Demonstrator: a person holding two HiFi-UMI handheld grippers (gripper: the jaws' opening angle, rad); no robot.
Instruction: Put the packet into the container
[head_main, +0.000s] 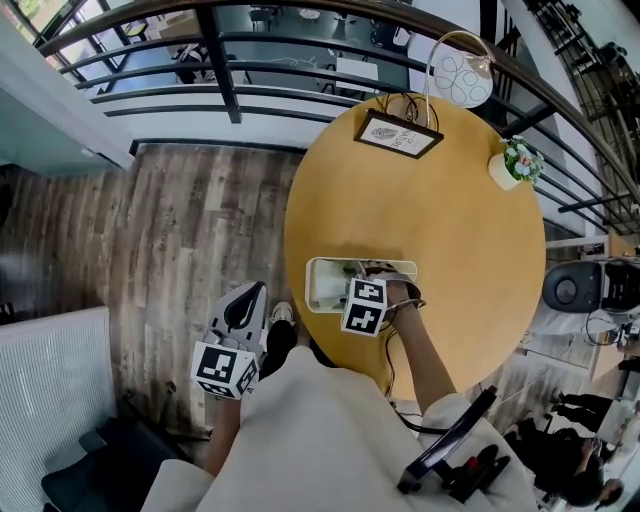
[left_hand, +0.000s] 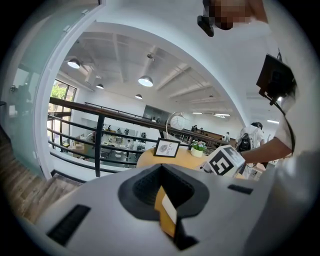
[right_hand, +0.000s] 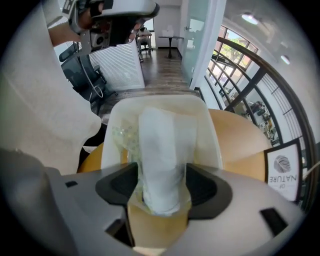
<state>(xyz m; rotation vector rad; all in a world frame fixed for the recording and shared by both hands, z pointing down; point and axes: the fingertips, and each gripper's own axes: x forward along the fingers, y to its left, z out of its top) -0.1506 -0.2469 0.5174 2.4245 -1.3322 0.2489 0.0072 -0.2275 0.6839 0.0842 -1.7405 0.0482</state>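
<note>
Though partly clear, white packet (right_hand: 160, 160)

The round yellow table (head_main: 470, 250) bears a white container (head_main: 322, 285), framed sign (head_main: 398, 134) and flower pot (head_main: 512, 165).

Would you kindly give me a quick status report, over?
Left gripper shut, off table. Right gripper open, packet between jaws, reaching into container. Nothing obstructing.

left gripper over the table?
No, in the head view the left gripper hangs over the floor, off the edge of the table.
</note>
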